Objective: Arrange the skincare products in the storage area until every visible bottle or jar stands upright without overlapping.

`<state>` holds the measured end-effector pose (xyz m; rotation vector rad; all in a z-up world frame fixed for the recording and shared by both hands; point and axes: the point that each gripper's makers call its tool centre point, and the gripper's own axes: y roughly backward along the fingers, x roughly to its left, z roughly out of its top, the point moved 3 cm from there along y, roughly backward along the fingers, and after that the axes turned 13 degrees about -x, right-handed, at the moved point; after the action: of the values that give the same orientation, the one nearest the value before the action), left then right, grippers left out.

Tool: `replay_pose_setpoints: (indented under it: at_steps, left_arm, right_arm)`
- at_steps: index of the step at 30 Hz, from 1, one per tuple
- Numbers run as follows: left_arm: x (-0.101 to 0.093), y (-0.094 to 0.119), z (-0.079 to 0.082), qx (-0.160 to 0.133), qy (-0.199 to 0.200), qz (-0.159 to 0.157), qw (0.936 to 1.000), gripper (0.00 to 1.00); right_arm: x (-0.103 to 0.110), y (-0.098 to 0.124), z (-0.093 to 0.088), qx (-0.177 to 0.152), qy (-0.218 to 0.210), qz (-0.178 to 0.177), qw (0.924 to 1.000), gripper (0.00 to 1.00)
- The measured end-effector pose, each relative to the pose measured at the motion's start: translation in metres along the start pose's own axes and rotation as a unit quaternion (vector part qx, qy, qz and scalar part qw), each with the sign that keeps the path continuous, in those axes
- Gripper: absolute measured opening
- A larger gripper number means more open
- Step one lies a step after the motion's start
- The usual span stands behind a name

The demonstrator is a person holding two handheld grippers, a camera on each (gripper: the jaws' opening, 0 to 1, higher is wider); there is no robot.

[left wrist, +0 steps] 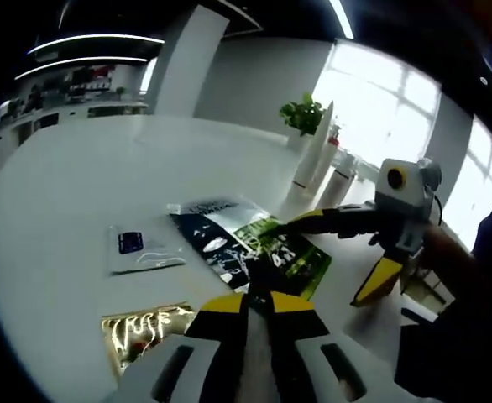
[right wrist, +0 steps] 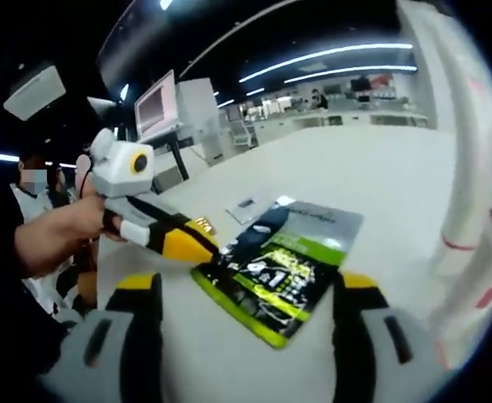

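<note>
Both grippers meet at the green-black sachet: left gripper pinches its near edge, right gripper spread straddling it lengthwise.

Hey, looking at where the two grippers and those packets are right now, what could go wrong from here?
1. The left gripper appears to pinch only a corner of the green-and-black packet, so it could slip free or crease.
2. That packet overlaps the dark packet beneath; dragging one might shift both.
3. The right gripper, jaws open, hangs just past the packet near white bottles and might knock them.
</note>
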<state>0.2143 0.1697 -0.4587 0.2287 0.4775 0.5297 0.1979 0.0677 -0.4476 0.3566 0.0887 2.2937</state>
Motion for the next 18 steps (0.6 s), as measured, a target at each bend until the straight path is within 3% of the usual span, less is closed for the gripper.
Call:
replay_pose_setpoints:
  at_steps: [10, 14, 18]
  left_arm:
    - [0.001, 0.001, 0.0, 0.003, -0.002, -0.002, 1.0, 0.08]
    - [0.001, 0.001, 0.0, 0.002, -0.001, -0.002, 1.0, 0.08]
    - [0.001, 0.001, -0.001, 0.001, 0.001, -0.003, 1.0, 0.08]
  right_arm:
    - [-0.001, 0.003, 0.011, -0.045, -0.102, -0.001, 0.9938, 0.78]
    - [-0.004, 0.007, 0.009, -0.049, -0.153, 0.003, 0.987, 0.67]
    - [-0.009, 0.01, 0.007, -0.048, -0.157, -0.008, 0.9864, 0.55]
